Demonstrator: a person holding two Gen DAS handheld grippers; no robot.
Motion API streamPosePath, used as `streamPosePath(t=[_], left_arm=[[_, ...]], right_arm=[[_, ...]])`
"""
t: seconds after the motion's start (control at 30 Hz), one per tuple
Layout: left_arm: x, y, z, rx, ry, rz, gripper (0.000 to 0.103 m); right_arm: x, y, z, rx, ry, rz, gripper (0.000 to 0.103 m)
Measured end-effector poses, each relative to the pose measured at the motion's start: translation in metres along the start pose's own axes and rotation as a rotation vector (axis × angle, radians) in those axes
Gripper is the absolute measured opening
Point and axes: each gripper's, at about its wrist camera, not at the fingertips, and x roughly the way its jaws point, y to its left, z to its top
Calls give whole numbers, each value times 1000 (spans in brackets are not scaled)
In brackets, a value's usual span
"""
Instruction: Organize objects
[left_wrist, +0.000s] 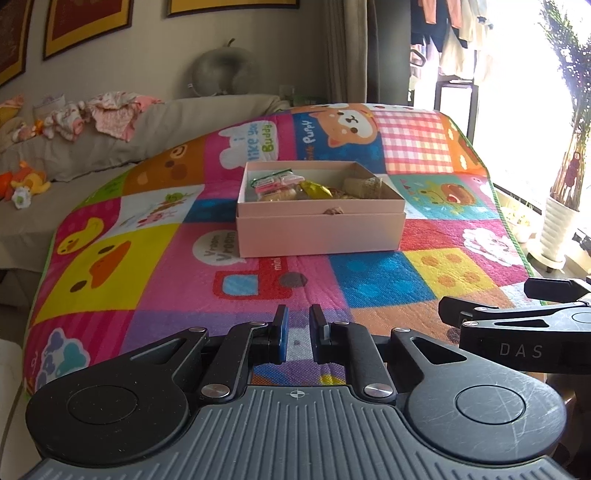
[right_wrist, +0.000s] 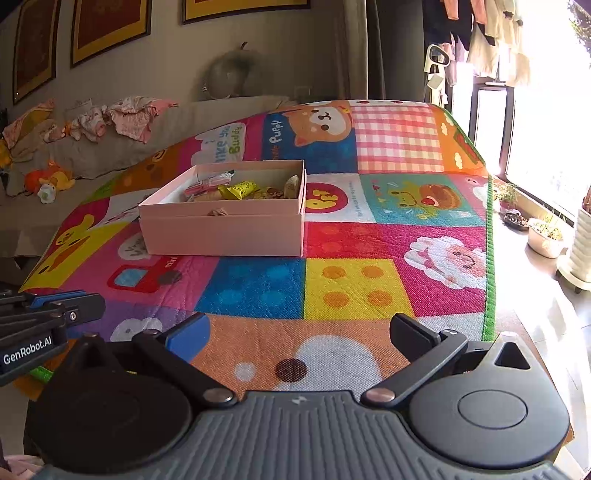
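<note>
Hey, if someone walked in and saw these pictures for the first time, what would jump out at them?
The bright cartoon play mat spread across the surface grabs the eye first, all ducks, puppies and coloured squares. On its middle sits an open pink box holding wrapped snacks. Nearest the cameras, the left gripper is shut on nothing and the right gripper gapes open over the mat.

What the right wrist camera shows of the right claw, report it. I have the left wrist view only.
Observer: The right claw is wide open, with nothing between its pads, above the play mat.
Operator: Now the box's right side.
Observer: The pink box has a red "Pet" circle, printed on the mat, just beside it.
Operator: Check the left claw from there.
Observer: The left claw shows side-on at the left edge, blue pads together, body marked "GenRobot.AI".
</note>
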Motion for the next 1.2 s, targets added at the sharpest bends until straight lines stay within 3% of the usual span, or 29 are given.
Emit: streamPosePath(t=[0.3,1.2], left_arm=[[-1,6,0,-15,4,17,14],[-3,4,0,1,6,10,14]], right_arm=[[2,4,1,-1,7,33,103],[-2,1,2,11,-7,24,103]])
